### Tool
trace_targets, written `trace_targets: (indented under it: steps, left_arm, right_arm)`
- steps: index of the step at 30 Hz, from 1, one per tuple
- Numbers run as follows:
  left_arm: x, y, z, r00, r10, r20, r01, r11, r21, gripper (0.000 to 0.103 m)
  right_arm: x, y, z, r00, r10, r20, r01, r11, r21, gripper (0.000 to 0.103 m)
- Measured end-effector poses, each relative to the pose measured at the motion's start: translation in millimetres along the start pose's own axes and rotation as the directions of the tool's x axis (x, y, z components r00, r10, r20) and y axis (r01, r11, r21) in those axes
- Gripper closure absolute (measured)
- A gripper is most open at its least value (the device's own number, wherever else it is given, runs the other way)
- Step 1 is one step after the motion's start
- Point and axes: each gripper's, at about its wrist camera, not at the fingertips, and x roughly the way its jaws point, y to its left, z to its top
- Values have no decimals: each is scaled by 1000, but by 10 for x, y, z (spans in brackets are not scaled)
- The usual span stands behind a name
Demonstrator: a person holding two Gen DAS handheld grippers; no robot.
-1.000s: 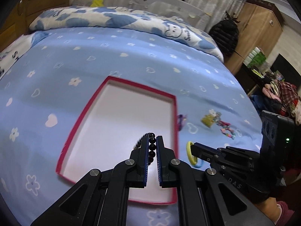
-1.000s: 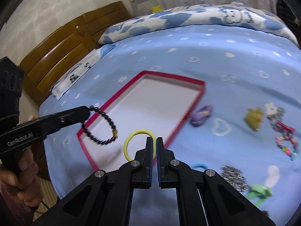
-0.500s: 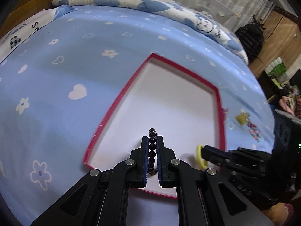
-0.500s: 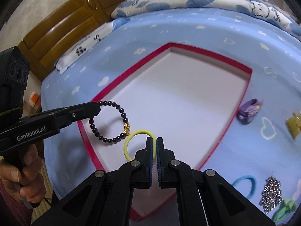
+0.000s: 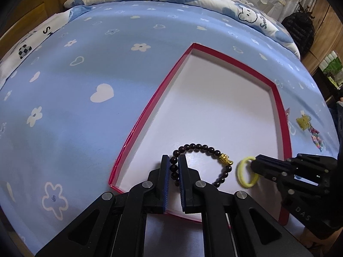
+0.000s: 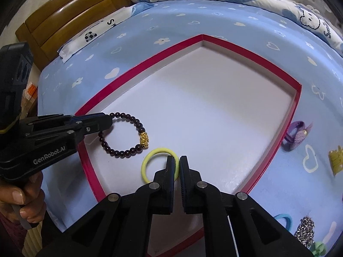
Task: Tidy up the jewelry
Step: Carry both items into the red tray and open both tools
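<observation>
A shallow red-rimmed box (image 5: 148, 115) with a white floor lies on the blue bed; it also shows in the right wrist view (image 6: 297, 111). My left gripper (image 5: 172, 167) is shut on a dark bead bracelet (image 5: 199, 146) with a gold charm, low over the box's near left part; the bracelet (image 6: 137, 124) seems to rest on the floor. My right gripper (image 6: 176, 169) is shut on a yellow hair tie (image 6: 150, 158), just right of the bracelet; the hair tie also shows in the left wrist view (image 5: 244, 171).
Right of the box on the bedsheet lie a purple hair tie (image 6: 297, 136), a yellow clip (image 6: 336, 159), a blue hair tie (image 6: 283, 219), a silver chain heap (image 6: 304, 231) and a green piece (image 6: 318, 247). A wooden headboard (image 6: 64, 19) and pillows stand behind.
Both grippers have come down into the box's near end. The bracelet, hanging edge-on before, now lies spread flat on the white floor. The hair tie has lowered beside it.
</observation>
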Motion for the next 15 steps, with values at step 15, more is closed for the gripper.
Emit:
trace_targets:
  steps: [15]
  left_arm:
    - [-453, 5, -155, 993, -41, 108, 48, 997, -62, 62]
  right_arm:
    - [-600, -229, -201, 986, 23, 165, -46, 990, 136, 62]
